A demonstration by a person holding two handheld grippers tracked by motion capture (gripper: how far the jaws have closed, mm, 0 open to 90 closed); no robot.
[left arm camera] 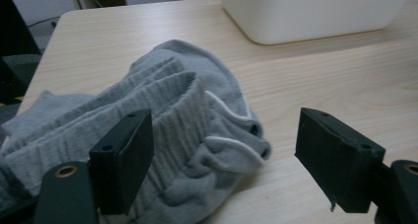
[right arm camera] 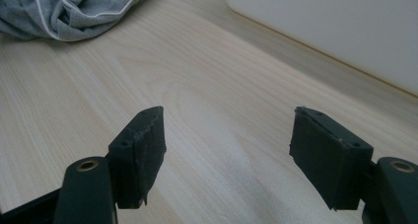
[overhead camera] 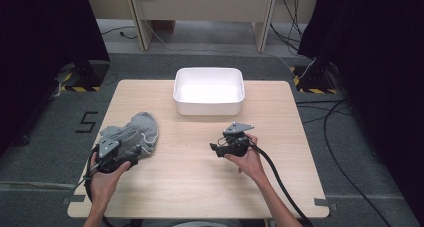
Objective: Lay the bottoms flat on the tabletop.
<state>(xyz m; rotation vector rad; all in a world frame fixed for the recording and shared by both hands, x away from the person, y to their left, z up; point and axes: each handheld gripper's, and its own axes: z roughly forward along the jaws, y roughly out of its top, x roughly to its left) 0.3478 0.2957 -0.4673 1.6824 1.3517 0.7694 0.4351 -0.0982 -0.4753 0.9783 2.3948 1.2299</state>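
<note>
I have the left gripper [overhead camera: 131, 163] right at the near edge of the grey sock bundle [overhead camera: 134, 136], which lies on the left half of the desk [overhead camera: 200, 187], well apart from the white tub [overhead camera: 209, 91] at the far middle. In the left gripper view the jaws stand wide apart with nothing pinched: the left jaw sits over the ribbed cloth, the right jaw over bare wood just past the bundle's rolled cuff end. So the socks [left arm camera: 162, 130] lie ahead of and slightly left of my jaw line, and their long axis runs away from me, slanting toward the far right, roughly toward the tub.

My right gripper [overhead camera: 216, 148] hangs over the middle of the desk, jaws also apart and empty, pointing left toward the bundle; in its view the socks [right arm camera: 69, 9] sit far off at the upper left. The left hand is clearly nearer, so I judge the grab falls to it: nudge left and forward to bring the cloth between both jaws before closing.
</note>
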